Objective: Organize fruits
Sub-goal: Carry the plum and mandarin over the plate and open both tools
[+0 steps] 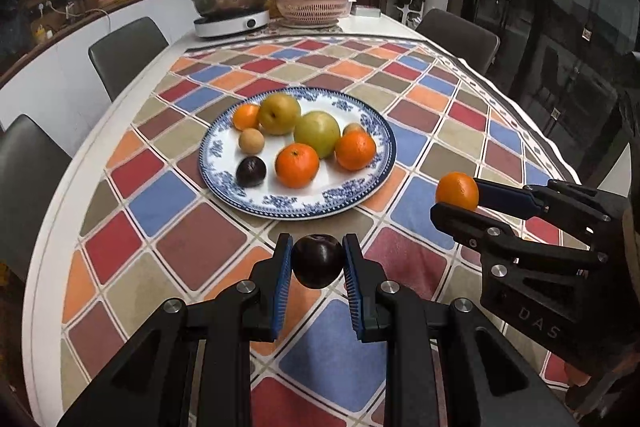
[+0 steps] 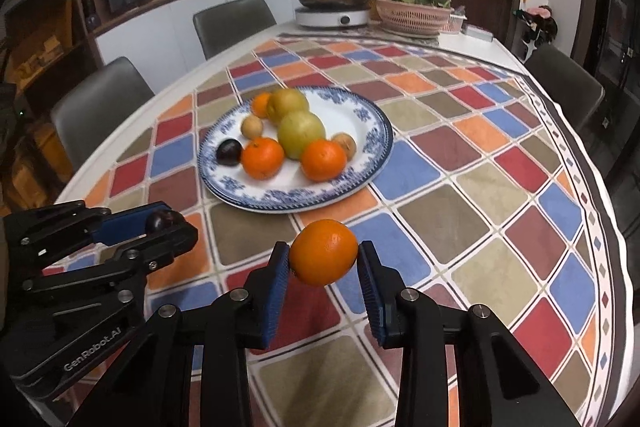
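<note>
A blue-and-white plate [image 1: 224, 187] [image 2: 372, 131] sits mid-table with several fruits: oranges [image 1: 297, 165], two yellow-green pears [image 1: 317, 133], small tan fruits and a dark plum [image 1: 251, 171]. My left gripper [image 1: 317, 257] is shut on a dark plum [image 1: 317, 259], held above the tablecloth in front of the plate; it also shows in the right wrist view [image 2: 166, 221]. My right gripper [image 2: 323, 253] is shut on an orange [image 2: 323, 251], held above the cloth to the plate's right front; it shows in the left wrist view [image 1: 457, 199].
A checkered tablecloth [image 1: 192, 247] covers the white table. At the far end stand an induction cooker with a metal pan [image 1: 232, 5] and a pink basket of greens [image 1: 314, 5]. Grey chairs [image 1: 124, 51] line both sides. Counter behind.
</note>
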Action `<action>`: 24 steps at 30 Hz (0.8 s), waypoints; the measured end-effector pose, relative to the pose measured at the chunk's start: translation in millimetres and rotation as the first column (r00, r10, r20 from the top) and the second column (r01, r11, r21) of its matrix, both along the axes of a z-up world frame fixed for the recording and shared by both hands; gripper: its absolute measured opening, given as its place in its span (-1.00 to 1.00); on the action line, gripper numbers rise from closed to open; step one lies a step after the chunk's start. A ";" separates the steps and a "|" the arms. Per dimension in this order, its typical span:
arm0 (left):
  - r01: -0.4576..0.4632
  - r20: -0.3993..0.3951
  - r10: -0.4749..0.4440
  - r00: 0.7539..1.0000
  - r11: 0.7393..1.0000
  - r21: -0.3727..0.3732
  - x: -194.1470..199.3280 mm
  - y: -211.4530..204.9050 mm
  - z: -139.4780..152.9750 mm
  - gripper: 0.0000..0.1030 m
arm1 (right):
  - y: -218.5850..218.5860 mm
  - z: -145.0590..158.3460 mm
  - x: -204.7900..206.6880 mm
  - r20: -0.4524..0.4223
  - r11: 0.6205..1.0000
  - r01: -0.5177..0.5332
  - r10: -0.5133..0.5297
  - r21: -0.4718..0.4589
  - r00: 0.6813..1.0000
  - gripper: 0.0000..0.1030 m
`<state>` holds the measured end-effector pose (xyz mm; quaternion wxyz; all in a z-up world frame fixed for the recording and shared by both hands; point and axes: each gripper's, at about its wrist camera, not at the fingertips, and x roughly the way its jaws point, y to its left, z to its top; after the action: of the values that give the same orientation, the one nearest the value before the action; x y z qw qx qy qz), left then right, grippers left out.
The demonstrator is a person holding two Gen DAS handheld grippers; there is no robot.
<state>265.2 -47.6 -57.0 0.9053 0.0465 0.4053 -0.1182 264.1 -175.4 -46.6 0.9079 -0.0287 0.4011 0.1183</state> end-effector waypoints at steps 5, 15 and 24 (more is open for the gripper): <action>-0.002 0.037 0.002 0.999 1.000 0.010 -4.4 4.5 17.7 -0.50 | 4.0 14.7 -6.7 0.041 1.000 0.004 -0.003 -0.009 0.999 -0.31; 0.005 0.095 -0.006 0.995 1.000 0.008 -4.3 8.3 49.0 -0.50 | 10.3 49.6 -12.7 0.121 1.000 -0.008 0.008 0.002 0.993 -0.31; -0.003 0.159 0.001 0.987 1.000 0.009 12.8 9.3 76.2 -0.50 | 12.1 75.5 -0.2 0.172 1.000 -0.013 0.011 0.007 0.985 -0.31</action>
<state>278.0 -38.3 19.1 0.9347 0.0596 0.3323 -0.1112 263.9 -163.3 28.9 0.9385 -0.0374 0.3206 0.1226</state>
